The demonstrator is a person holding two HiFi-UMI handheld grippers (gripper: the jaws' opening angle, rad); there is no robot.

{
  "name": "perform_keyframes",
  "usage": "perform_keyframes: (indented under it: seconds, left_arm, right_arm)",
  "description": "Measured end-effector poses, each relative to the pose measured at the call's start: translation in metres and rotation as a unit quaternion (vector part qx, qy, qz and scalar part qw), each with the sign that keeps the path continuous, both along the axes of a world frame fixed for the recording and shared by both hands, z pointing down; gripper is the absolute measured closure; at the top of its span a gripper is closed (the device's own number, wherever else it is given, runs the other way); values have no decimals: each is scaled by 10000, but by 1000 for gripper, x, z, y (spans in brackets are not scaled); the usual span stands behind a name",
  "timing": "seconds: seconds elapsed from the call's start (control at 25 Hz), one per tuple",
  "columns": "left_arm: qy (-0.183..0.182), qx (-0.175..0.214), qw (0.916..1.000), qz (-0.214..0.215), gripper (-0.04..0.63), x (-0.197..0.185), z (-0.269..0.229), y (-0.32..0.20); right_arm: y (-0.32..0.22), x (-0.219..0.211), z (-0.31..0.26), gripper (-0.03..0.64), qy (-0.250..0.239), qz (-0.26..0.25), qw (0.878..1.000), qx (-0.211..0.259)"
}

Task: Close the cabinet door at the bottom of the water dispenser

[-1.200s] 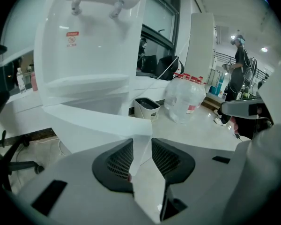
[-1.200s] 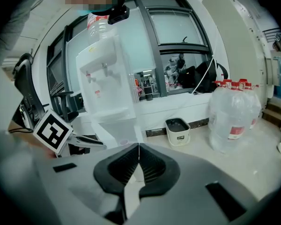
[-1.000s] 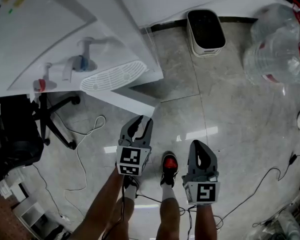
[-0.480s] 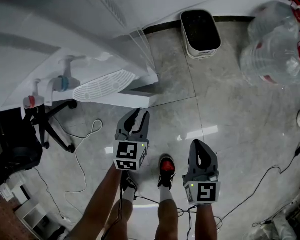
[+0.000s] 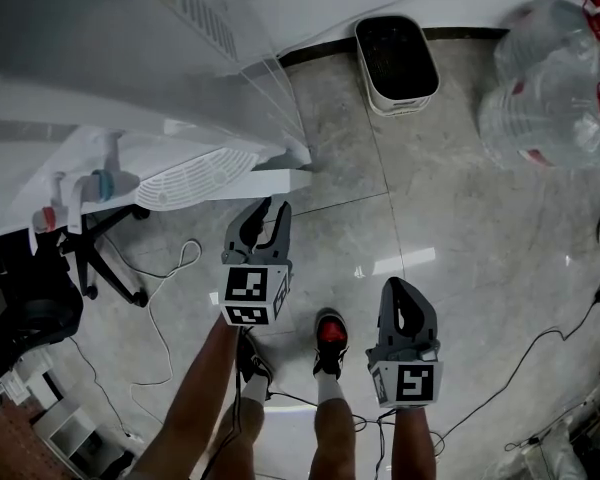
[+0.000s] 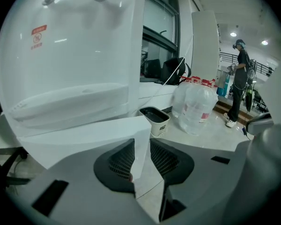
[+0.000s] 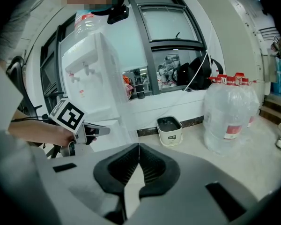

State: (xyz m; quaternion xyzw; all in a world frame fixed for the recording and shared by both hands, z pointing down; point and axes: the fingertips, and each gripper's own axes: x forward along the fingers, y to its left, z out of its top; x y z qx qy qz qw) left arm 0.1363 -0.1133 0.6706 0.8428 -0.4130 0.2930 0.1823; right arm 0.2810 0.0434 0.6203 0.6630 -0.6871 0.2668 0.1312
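Note:
The white water dispenser (image 5: 130, 78) fills the upper left of the head view, with its taps and drip grille (image 5: 195, 175). At its foot the cabinet door (image 5: 265, 181) stands out from the body as a white slab. My left gripper (image 5: 268, 208) points at the door's free edge from just below; its jaws have just been closing a little and still stand apart. In the left gripper view the door (image 6: 84, 135) lies right ahead, and its edge lines up with the gap of the left gripper (image 6: 141, 142); nothing is pinched. My right gripper (image 5: 397, 288) hangs over the floor, shut and empty.
A white bin (image 5: 398, 63) with a dark inside stands by the wall. Large water bottles (image 5: 555, 78) sit at the right. A black office chair (image 5: 40, 268) and loose cables (image 5: 170, 298) lie at the left. The person's shoes (image 5: 330, 333) are between the grippers.
My left gripper has moved up and left toward the door's edge. The dispenser has shifted left in the head view. The right gripper has stayed almost where it was.

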Motion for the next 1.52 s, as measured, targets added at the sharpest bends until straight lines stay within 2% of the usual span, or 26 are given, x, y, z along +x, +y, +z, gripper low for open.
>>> perform_keyframes:
  seconds: [0.88,1.52]
  left_arm:
    - [-29,81,9987,-511,474,-11,5,-51]
    - [108,92,9994,-300,474,-2,-10,-33]
  right_arm:
    - [-14,8,6,600,51,23,10000,-43]
    - [-15,4,-12,600,108,75,9999,-24]
